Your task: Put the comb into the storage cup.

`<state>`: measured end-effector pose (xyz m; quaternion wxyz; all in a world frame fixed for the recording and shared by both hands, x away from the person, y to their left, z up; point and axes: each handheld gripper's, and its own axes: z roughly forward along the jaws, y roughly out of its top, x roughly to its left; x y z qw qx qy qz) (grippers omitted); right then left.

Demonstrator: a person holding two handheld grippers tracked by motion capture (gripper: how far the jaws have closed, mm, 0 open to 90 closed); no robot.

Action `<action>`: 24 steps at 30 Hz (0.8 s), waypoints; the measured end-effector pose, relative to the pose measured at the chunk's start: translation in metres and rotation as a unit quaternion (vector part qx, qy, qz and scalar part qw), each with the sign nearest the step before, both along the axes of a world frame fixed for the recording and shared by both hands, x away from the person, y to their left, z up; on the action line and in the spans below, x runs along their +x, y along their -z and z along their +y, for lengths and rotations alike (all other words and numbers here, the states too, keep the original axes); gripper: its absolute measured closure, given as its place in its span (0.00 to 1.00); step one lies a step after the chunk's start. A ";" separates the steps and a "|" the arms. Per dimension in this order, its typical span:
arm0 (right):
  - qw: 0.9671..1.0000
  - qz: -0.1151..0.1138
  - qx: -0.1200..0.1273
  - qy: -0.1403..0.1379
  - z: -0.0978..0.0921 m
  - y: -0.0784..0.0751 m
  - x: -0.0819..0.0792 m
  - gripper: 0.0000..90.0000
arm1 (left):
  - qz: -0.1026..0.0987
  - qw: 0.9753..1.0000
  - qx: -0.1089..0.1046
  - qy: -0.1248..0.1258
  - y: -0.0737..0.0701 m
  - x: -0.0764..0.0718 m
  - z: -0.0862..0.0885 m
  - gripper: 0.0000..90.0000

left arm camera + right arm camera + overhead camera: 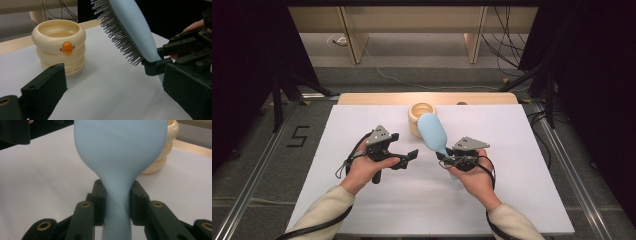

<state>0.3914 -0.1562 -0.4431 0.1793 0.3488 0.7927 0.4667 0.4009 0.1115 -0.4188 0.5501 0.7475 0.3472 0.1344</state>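
I'm clamping my right gripper (446, 159) jaws on the neck of the blue hairbrush (432, 131), handle end, and lifting it off the bench (512, 190); its head is hanging just in front of the cream cup (418, 114), bristles facing my left gripper (408, 159), whose jaws are gaping, holding nothing. Brush looks light, stiff plastic, smooth & prob. slippery, so the narrow neck seems the best grip. Cup, a stack of rings w/ an orange knob, is looking empty.

The table (362, 200) is seen from above and in front, while the hairbrush (130, 27) and cream pot (60, 45) are shared close-up by both gripper views.
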 end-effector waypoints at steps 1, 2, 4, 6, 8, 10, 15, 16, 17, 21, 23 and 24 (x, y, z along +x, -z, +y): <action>1.000 -0.001 0.000 0.000 0.000 0.000 0.000 0.78 | -0.002 1.000 -0.001 0.003 -0.001 0.001 -0.003 0.05; 1.000 -0.002 0.000 0.000 0.000 0.000 0.000 0.78 | -0.002 1.000 -0.004 0.006 -0.003 0.002 -0.010 0.05; 1.000 -0.002 0.001 0.000 0.000 0.000 0.000 0.78 | -0.003 1.000 -0.005 0.007 -0.004 0.003 -0.013 0.05; 1.000 -0.004 0.003 0.001 0.000 -0.001 -0.001 0.78 | -0.005 1.000 -0.006 0.011 -0.006 0.006 -0.019 0.05; 1.000 -0.006 0.004 0.002 0.000 -0.001 -0.001 0.78 | -0.006 1.000 -0.008 0.012 -0.007 0.008 -0.025 0.06; 1.000 -0.006 0.005 0.003 -0.001 -0.001 -0.001 0.78 | -0.006 1.000 -0.012 0.012 -0.008 0.010 -0.029 0.06; 1.000 -0.006 0.005 0.003 0.000 0.000 -0.001 0.78 | -0.006 1.000 -0.019 0.005 -0.009 0.014 -0.037 0.09; 1.000 -0.005 0.005 0.002 0.000 0.000 -0.002 0.78 | -0.006 1.000 -0.021 0.003 -0.009 0.015 -0.038 0.09; 1.000 -0.006 0.005 0.003 0.000 0.000 -0.002 0.78 | -0.004 1.000 -0.023 0.003 -0.009 0.016 -0.040 0.10; 1.000 -0.007 0.006 0.003 0.001 0.000 -0.002 0.78 | -0.001 1.000 -0.026 -0.004 -0.008 0.019 -0.045 0.11; 1.000 -0.008 0.005 0.004 0.001 0.000 -0.002 0.78 | 0.001 1.000 -0.028 -0.006 -0.008 0.021 -0.047 0.13; 1.000 -0.008 0.005 0.004 0.001 0.000 -0.002 0.78 | 0.002 1.000 -0.029 -0.005 -0.008 0.022 -0.048 0.13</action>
